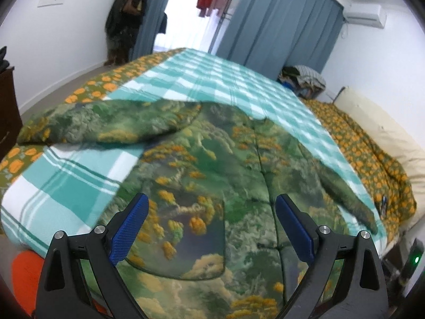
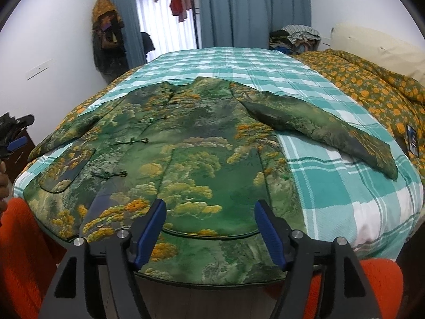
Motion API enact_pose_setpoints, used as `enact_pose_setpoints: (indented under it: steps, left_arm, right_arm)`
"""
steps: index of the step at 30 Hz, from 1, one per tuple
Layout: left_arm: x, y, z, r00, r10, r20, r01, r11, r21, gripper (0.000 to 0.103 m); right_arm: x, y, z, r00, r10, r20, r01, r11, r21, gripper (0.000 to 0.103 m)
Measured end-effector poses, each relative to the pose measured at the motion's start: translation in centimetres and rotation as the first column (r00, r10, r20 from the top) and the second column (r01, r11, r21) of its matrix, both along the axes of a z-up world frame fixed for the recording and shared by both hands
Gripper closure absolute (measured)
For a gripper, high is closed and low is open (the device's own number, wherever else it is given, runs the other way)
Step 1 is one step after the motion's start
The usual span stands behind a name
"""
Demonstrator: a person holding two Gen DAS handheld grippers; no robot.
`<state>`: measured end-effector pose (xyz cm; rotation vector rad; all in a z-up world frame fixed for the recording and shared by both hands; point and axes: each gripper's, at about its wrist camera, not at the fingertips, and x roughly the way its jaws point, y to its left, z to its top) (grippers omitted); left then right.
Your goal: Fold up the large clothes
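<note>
Folding has not begun — quilted green jacket [image 2: 186,143] lies spread flat, front up, on the checked bedspread [image 2: 345,186], both sleeves stretched outwards. Left tool [image 1: 211,228] and right tool [image 2: 209,228] hover released over its hem, gripping nothing — every fold remains

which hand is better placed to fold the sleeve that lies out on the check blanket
Probably right. In its view the right gripper is open over the jacket hem, and that sleeve lies flat and unobstructed on its side. The left gripper, also open, hangs over the pocket, nearer the other sleeve.
</note>
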<state>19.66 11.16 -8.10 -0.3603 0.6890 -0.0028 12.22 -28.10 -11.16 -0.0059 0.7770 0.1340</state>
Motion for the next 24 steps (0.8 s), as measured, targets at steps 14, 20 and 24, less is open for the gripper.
enact_pose_setpoints:
  steps: [14, 20, 24]
  left_arm:
    - [-0.3, -3.3, -2.3, 0.989, -0.103, -0.103, 0.112, 0.99, 0.085, 0.007]
    - [-0.5, -2.9, -2.2, 0.992, -0.075, -0.102, 0.088, 0.988, 0.127, 0.001]
    - [0.0, -2.6, -2.8, 0.99, -0.061, -0.125, 0.075, 0.991, 0.112, 0.001]
  right_arm:
    - [6.1, -13.9, -0.5, 0.947, -0.315, -0.053, 0.32, 0.927, 0.196, 0.031]
    - [8.8, -26.2, -3.7, 0.808, -0.553, -0.202, 0.579, 0.685, 0.442, 0.031]
    - [10.6, -30.0, -5.6, 0.76, -0.601, -0.246, 0.633, 0.599, 0.491, 0.031]
